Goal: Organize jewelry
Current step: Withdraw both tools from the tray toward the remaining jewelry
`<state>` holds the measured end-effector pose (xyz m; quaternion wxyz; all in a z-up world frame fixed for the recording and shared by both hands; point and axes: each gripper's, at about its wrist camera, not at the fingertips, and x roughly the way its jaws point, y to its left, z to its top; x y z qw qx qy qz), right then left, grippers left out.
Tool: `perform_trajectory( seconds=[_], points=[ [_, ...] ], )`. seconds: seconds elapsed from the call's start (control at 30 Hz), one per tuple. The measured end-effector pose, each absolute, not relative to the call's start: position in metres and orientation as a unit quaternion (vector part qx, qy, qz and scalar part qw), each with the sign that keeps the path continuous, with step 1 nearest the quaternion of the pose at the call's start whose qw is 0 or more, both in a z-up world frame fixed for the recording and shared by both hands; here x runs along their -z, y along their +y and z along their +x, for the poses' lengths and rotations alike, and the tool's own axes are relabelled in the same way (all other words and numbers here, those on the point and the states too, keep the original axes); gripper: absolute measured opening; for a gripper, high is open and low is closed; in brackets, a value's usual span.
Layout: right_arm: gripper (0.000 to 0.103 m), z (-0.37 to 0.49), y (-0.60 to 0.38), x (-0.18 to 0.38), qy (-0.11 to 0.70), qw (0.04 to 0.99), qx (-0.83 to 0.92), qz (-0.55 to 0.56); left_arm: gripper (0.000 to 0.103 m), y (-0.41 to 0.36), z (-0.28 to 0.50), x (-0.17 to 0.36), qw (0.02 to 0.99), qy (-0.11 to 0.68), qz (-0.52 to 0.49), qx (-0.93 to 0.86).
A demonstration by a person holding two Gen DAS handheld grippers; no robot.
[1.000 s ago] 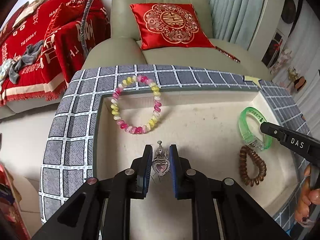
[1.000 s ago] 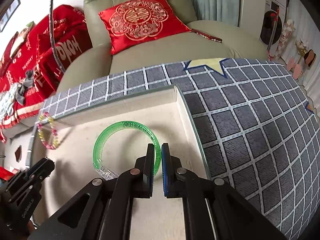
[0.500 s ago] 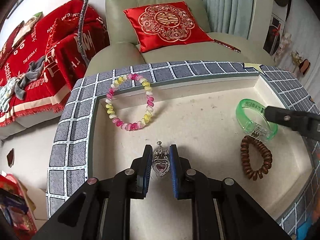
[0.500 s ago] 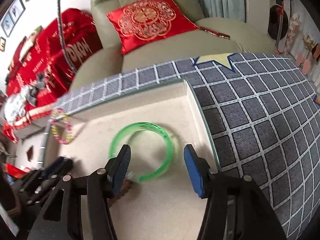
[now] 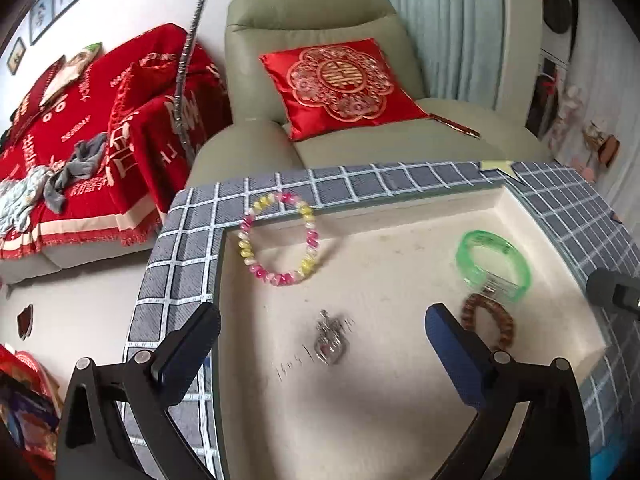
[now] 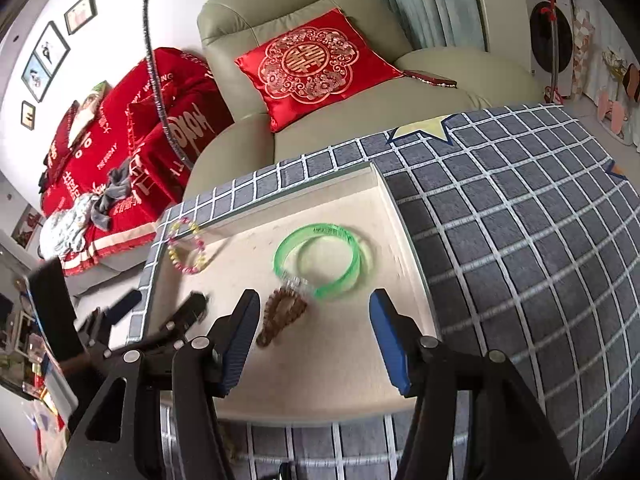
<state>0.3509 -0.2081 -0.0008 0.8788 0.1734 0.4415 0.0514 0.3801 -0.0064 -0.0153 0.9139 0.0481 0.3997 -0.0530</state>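
A second ago the left gripper [image 5: 322, 354] pinched the small silver heart pendant with a pink stone [image 5: 330, 342]. Now its jaws are opening wide, and the pendant lies alone on the cream tray [image 5: 400, 400], in the lower middle of the left wrist view, with nothing touching it.

The right gripper [image 6: 312, 330] was closed on the clear green plastic bangle [image 6: 318, 260]. Now its jaws stand apart and the bangle lies free on the tray, in the middle of the right wrist view.

Both grippers have pulled back, so more of the tray shows in each view.
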Motion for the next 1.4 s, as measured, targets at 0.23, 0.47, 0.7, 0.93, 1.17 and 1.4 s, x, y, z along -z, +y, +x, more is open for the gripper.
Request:
perform_trajectory(
  seconds=[0.23,0.47,0.7,0.93,1.17,1.4],
  points=[
    [0.088,0.304,-0.208,-0.007,0.434,0.880,-0.061,0.181,0.103,0.008,0.331,-0.009,0.923,0.376,0.043,0.063],
    [0.103,0.256,-0.206,-0.019,0.402,0.895,-0.070,0.181,0.103,0.031,0.267,-0.005,0.917,0.386,0.029,0.096],
    [0.103,0.216,-0.199,0.004,0.463,0.869,-0.070,0.161,0.103,0.043,0.220,0.024,0.904,0.420,0.007,0.078],
    [0.103,0.182,-0.197,0.033,0.496,0.855,-0.052,0.142,0.103,0.039,0.202,0.045,0.896,0.439,0.029,0.064],
    [0.103,0.178,-0.192,0.039,0.503,0.855,-0.042,0.120,0.103,0.046,0.210,0.049,0.890,0.453,0.007,0.052],
    [0.103,0.193,-0.181,0.040,0.507,0.856,-0.038,0.096,0.103,0.037,0.221,0.059,0.883,0.466,0.011,0.053]
  ],
)
